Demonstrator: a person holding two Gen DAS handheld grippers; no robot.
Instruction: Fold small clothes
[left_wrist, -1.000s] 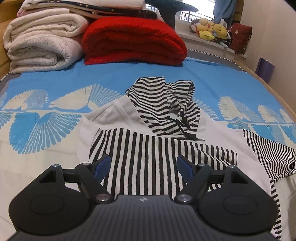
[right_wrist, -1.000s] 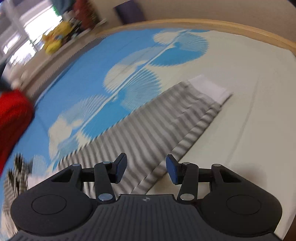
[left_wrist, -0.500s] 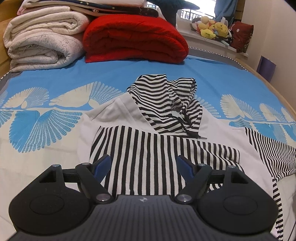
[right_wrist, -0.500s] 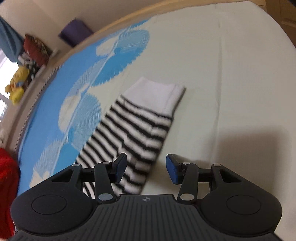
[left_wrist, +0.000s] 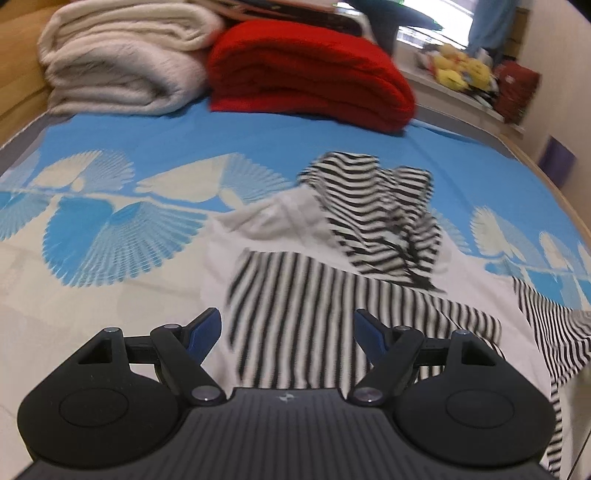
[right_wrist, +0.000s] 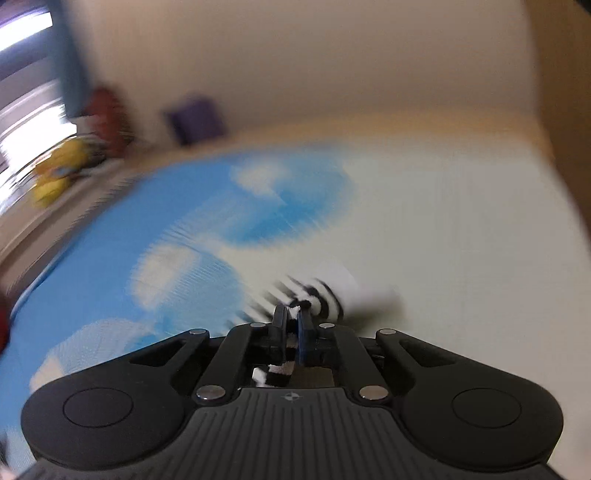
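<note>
Both tongs differ: our right gripper (right_wrist: 291, 314) pinches the black-and-white striped cotton sleeve (right_wrist: 321, 295); our left gripper (left_wrist: 288, 328) gapes toward twelve o'clock above the striped hooded top (left_wrist: 314, 295).

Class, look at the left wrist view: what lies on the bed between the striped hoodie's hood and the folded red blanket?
Only bare blue bedsheet lies between the hood and the red blanket, as the left wrist view shows.

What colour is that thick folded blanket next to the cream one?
Bright red; the thick folded red blanket shows best in the left wrist view.
</note>
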